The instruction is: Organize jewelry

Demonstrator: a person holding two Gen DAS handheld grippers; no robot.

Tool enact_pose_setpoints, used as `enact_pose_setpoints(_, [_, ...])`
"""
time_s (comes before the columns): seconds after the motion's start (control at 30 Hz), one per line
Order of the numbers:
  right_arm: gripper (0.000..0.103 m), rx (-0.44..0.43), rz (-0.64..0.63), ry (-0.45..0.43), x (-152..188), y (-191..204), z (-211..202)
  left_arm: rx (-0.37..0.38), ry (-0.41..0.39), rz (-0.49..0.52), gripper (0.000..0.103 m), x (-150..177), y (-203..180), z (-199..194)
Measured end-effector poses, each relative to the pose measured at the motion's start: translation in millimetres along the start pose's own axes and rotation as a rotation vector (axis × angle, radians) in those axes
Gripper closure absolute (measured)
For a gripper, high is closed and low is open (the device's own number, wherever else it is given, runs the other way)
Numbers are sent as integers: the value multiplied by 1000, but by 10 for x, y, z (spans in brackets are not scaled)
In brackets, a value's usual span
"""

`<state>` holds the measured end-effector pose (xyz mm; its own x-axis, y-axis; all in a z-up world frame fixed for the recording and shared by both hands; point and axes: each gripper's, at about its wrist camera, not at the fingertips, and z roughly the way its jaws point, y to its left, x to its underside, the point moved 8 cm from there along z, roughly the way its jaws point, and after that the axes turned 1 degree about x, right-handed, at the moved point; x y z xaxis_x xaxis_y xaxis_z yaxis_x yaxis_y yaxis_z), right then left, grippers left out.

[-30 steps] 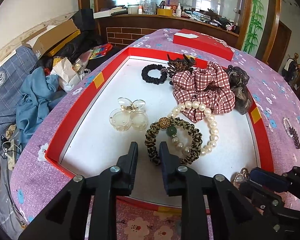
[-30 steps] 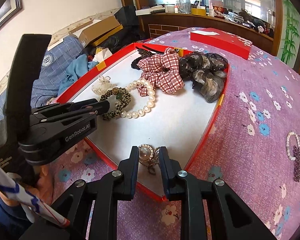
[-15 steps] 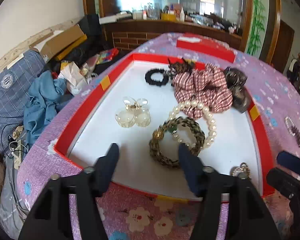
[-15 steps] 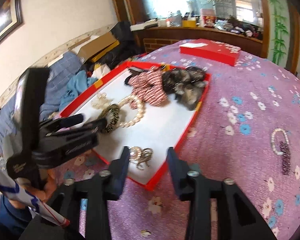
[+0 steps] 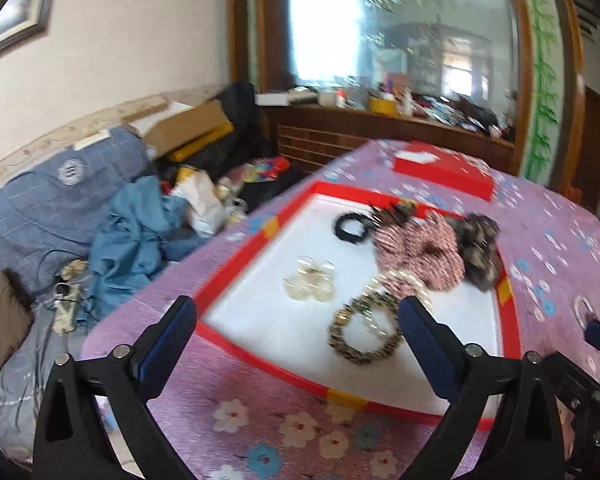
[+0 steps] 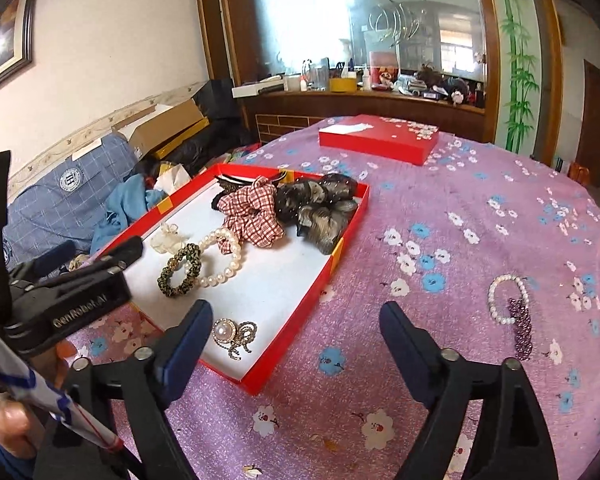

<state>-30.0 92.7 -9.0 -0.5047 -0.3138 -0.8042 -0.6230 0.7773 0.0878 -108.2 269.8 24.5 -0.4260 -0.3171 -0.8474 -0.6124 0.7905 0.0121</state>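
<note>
At the far left a framed picture (image 6: 4, 40) hangs on the cream wall, and below it a blue checked sofa (image 6: 60, 200) carries a heap of blue cloth (image 5: 136, 232) and an open cardboard box (image 6: 168, 128). Next comes a dark wooden sideboard (image 6: 360, 104) crowded with bottles and jars, under a wide mirror (image 6: 360, 20); a painted bamboo panel (image 6: 516, 60) stands at its right.

The counter wears a purple cloth with flowers (image 6: 460, 220). On its left part lies a red tray with a white floor (image 6: 320, 276), holding a clear hair clip (image 6: 168, 240), a leopard-print hair tie (image 6: 180, 270), a pearl bracelet (image 6: 226, 258), a pearl brooch (image 6: 232, 334), a red checked scrunchie (image 6: 252, 212) and dark gauze scrunchies (image 6: 320, 204). Farther back rests a closed red box (image 6: 378, 138). Well to the right, on the cloth, a second pearl bracelet (image 6: 502, 298) touches a purple bead strand (image 6: 520, 328).

The left tool (image 5: 296, 316) hangs over the tray's near edge; its jaws have just been opening, spread wide with nothing gripped. The right tool (image 6: 296, 320) hangs over the tray's near corner, jaws likewise just opened and spread, empty.
</note>
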Motion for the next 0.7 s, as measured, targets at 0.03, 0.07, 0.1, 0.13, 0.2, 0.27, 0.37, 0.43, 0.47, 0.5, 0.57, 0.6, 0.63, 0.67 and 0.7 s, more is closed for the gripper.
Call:
enact_pose_setpoints(0.03, [11,4,0,-4,-2,-7,-10,-1,-2,-6,2,2,9,-2])
enact_pose_setpoints(0.07, [10,6,0,-7,0,-9,-14,10,-12,-11,2,3,22,-2])
enact_pose_setpoints(0.1, [10,6,-1,-10,-1,-9,-20,22,-13,-12,2,13,17,-3])
enact_pose_setpoints(0.13, [10,7,-3,-10,-2,-8,-22,34,-12,-10,2,18,17,1])
enact_pose_setpoints(0.2, [10,12,-7,-13,-1,-12,-25,10,-18,7,2,4,25,-3])
enact_pose_setpoints(0.27, [10,18,-11,-14,0,-10,-26,-26,-34,25,2,-16,23,-23])
enact_pose_setpoints(0.37, [10,19,-13,-13,0,-8,-23,-49,-48,78,2,-32,-75,-48])
enact_pose_setpoints(0.43, [10,24,-18,-11,2,-11,-17,-86,-35,107,2,-10,-113,-37])
enact_pose_setpoints(0.47, [10,27,-20,-11,6,-9,-14,-109,-26,113,2,4,-115,-30])
enact_pose_setpoints(0.5, [10,30,-24,-9,10,-8,-8,-128,-24,115,2,20,-121,-26])
enact_pose_setpoints(0.57, [10,35,-29,-7,17,-5,-5,-143,-29,124,2,36,-129,-21])
enact_pose_setpoints(0.6, [10,37,-31,-8,18,-2,-6,-147,-28,124,2,42,-120,-16])
enact_pose_setpoints(0.63, [10,36,-33,-7,19,-1,-4,-145,-23,118,2,49,-116,-3])
enact_pose_setpoints(0.67, [10,36,-35,-5,21,3,1,-139,-18,112,2,60,-108,4])
enact_pose_setpoints(0.7, [10,38,-38,-3,26,5,5,-133,-12,105,2,70,-102,20])
